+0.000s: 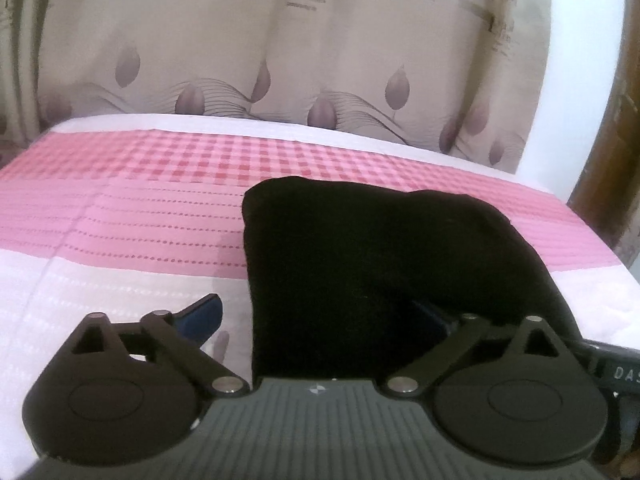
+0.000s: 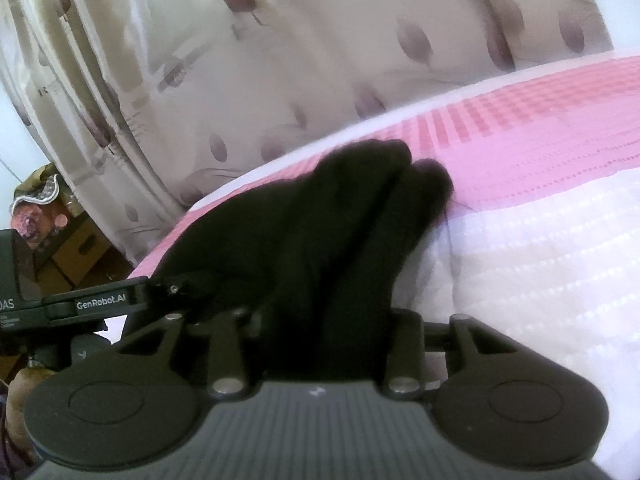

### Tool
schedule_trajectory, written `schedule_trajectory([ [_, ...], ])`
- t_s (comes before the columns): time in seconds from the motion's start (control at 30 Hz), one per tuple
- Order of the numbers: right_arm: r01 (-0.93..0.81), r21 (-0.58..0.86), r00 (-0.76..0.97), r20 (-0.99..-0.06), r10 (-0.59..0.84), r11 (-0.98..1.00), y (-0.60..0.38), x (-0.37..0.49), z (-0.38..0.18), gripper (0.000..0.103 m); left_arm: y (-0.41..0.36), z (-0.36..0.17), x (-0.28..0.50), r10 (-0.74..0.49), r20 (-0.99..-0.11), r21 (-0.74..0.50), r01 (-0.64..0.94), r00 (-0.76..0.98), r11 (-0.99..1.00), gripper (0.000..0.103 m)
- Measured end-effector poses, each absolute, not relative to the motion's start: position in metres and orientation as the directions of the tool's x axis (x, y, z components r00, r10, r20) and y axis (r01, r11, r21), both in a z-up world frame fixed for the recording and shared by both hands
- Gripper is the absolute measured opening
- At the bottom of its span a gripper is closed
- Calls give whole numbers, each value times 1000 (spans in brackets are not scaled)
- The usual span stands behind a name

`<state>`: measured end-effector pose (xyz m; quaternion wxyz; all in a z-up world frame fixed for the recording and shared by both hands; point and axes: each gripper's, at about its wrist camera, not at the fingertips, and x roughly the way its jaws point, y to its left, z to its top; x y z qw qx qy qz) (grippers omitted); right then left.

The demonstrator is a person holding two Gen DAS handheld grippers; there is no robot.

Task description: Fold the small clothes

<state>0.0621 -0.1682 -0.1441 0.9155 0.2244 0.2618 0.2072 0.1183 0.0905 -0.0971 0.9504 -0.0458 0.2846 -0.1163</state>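
Note:
A black garment [image 1: 360, 248] lies folded on the pink and white bedspread [image 1: 120, 220]. My left gripper [image 1: 316, 320] stands wide open around its near edge. The blue left finger [image 1: 202, 316] is bare on the bedspread, apart from the cloth, while the cloth covers the right one. In the right wrist view the same black garment [image 2: 320, 220] runs in thick folds into my right gripper [image 2: 328, 320]. Those jaws stand narrow, the cloth is bunched between them and hides both fingers. The left gripper's body [image 2: 100, 304] shows at the left edge, beside the cloth.
A beige patterned curtain [image 1: 280, 60] hangs right behind the bed's far edge. A brown wooden post [image 1: 616, 160] stands at the right. A cardboard box [image 2: 76, 252] sits on the floor past the bed's side. Bare bedspread [image 2: 540, 260] lies right of the garment.

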Motion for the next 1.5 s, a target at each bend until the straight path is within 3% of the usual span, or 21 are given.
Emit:
schedule_trajectory([
  [0.33, -222, 454, 811, -405, 422, 863, -166, 45, -145, 55, 91, -87, 98, -183, -458, -95, 157, 870, 983, 103],
  [0.47, -203, 404, 838, -399, 372, 892, -163, 32, -138, 56, 90, -76, 86, -68, -416, -27, 63, 907, 998, 103],
  [0.6, -177, 346, 896, -331, 296, 921, -158, 2, -124, 56, 90, -64, 68, -51, -348, -6, 52, 936, 999, 103],
  [0.67, -171, 320, 919, -288, 268, 932, -157, -14, -115, 66, 91, -57, 57, -51, -305, -11, 50, 951, 999, 103],
  [0.77, -167, 294, 943, -231, 240, 941, -156, -33, -104, 70, 86, -47, 44, -11, -278, 15, 16, 960, 1000, 103],
  [0.93, -170, 271, 955, -193, 226, 948, -153, -53, -93, 74, 80, -29, 13, -9, -134, 32, 13, 991, 999, 103],
  [1.07, -180, 244, 959, -174, 225, 953, -149, -64, -87, 74, 72, -14, -4, -33, -76, 68, 39, 997, 997, 103],
  [1.2, -163, 177, 970, -152, 191, 971, -141, -74, -83, 79, 63, -3, -11, -98, -118, 96, 109, 988, 989, 103],
  [1.33, -134, 136, 978, -139, 153, 982, -136, -79, -79, 81, 61, 0, -22, -78, -82, 67, 84, 994, 994, 103],
  [1.5, -93, 115, 987, -122, 107, 989, -136, -85, -76, 84, 64, 4, -26, -122, -103, 33, 126, 987, 991, 103],
])
